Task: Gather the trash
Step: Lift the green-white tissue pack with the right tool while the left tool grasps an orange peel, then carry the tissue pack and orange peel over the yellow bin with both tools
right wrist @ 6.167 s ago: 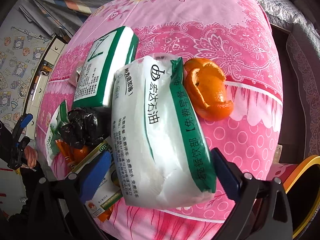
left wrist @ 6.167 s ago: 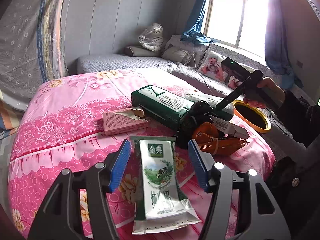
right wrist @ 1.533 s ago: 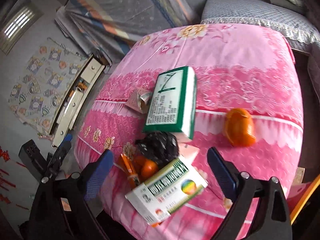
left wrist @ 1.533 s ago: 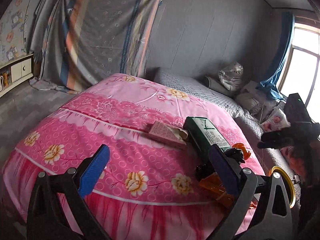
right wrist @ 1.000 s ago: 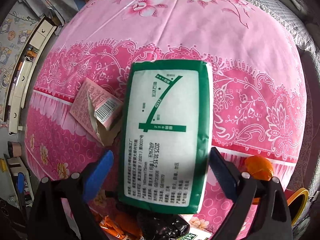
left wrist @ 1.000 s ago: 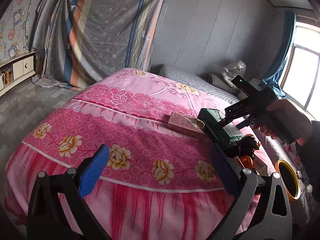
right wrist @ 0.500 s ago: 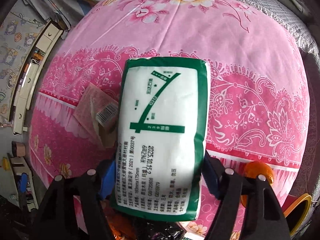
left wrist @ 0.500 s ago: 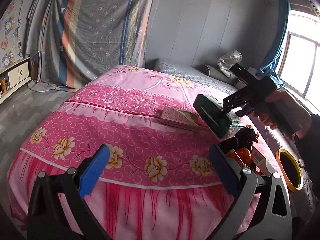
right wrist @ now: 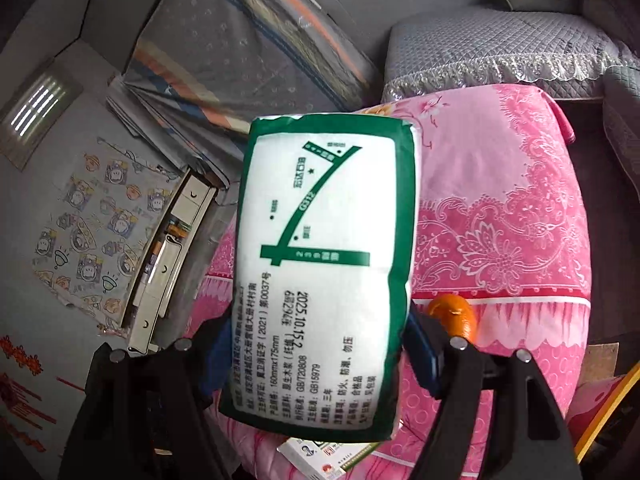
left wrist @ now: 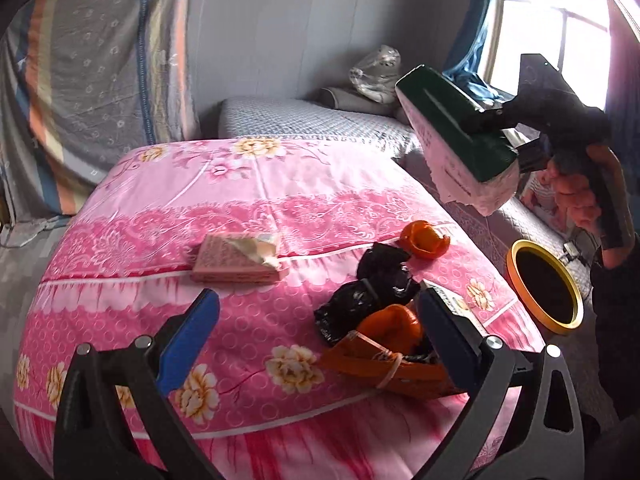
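My right gripper (right wrist: 316, 354) is shut on a green-and-white tissue pack (right wrist: 320, 276) and holds it in the air above the pink bed. From the left wrist view the same tissue pack (left wrist: 456, 136) hangs high at the right, gripped by the right gripper (left wrist: 516, 140) in a person's hand (left wrist: 576, 196). My left gripper (left wrist: 316, 340) is open and empty, low over the bed's near edge. Before it lie a black bag (left wrist: 368, 292), orange peel (left wrist: 424, 240), an orange wrapper (left wrist: 384, 356) and a torn pink box (left wrist: 236, 260).
A yellow-rimmed bin (left wrist: 544, 286) stands on the floor right of the bed (left wrist: 160, 216). A grey sofa (left wrist: 304, 120) runs along the far wall. In the right wrist view an orange fruit (right wrist: 452, 314) and a white carton (right wrist: 320, 460) lie on the bed below the pack.
The right gripper has closed on the tissue pack and lifted it off the bed, up and to the right. The left gripper has swung right, closer to the remaining trash.
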Tool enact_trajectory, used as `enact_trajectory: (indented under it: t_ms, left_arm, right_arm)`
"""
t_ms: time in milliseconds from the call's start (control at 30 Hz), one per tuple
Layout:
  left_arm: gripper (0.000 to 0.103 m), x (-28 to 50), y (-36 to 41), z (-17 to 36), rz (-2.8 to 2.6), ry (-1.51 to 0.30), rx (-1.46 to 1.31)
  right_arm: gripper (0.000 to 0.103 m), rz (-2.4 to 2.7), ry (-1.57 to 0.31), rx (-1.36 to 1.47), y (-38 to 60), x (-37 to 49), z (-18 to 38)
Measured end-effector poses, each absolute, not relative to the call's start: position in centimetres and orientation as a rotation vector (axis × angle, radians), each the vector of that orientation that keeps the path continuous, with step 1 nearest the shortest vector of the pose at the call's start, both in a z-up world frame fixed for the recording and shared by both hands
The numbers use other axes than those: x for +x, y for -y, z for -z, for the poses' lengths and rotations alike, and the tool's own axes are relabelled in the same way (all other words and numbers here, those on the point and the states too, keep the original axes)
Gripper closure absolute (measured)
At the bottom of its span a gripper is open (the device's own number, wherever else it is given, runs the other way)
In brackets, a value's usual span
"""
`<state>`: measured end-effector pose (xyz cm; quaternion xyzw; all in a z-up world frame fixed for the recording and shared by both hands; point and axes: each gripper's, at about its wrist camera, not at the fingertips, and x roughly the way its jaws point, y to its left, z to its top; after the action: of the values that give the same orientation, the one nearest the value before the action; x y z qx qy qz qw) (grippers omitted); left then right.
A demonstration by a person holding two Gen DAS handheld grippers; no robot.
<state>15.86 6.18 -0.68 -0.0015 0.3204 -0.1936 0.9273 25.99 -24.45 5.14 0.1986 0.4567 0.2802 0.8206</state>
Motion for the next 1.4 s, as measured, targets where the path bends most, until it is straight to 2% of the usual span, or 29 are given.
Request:
enact_trajectory:
  t_ms: [200,400,600,800,867,900,1000,1133,1233,1400]
  left_arm:
    - [0.008,20.4,2.8,0.6,0.562,-0.755,0.166]
    - [0.008,25.2,10.3,2.6,0.615,-0.868,0.245]
    - [0.009,28.3,15.0,5.2,0.587,-0.948,0.341]
    - [0.009,31.3,16.6,8.2,0.528,-1.063,0.346]
    - [0.021,32.2,16.4,8.7,0.524,-1.091,0.324]
    - [0.03,32.5,16.4,9.0,0.539,-1.111,0.303]
    - [0.036,33.0,16.5,9.7,0.528,-1.139,0.319]
    - [0.053,32.9,16.4,9.4,0.536,-1.13,0.302]
    - [0.058,32.3,15.9,8.7,0.551,-1.11,0.284]
    - [0.06,31.0,13.2,5.6,0.599,-1.032,0.152]
  right_arm:
    - [0.033,-0.553,-0.865,0.525,33.3,20.4,-5.2]
    - [0.033,-0.51,-0.834,0.598,38.0,16.4,-2.9]
    - [0.032,-0.505,-0.806,0.637,40.3,14.1,-1.4]
    - [0.032,-0.506,-0.794,0.672,41.6,13.4,-0.4]
    - [0.032,-0.504,-0.79,0.683,41.9,13.4,-0.1]
    - [0.032,-0.504,-0.79,0.689,42.0,13.3,0.0]
    - [0.032,-0.498,-0.792,0.697,42.2,13.1,0.2]
    - [0.032,-0.501,-0.793,0.706,42.2,12.9,0.3]
    - [0.032,-0.518,-0.798,0.709,41.7,12.8,0.3]
    - [0.032,-0.555,-0.829,0.689,39.6,13.0,0.1]
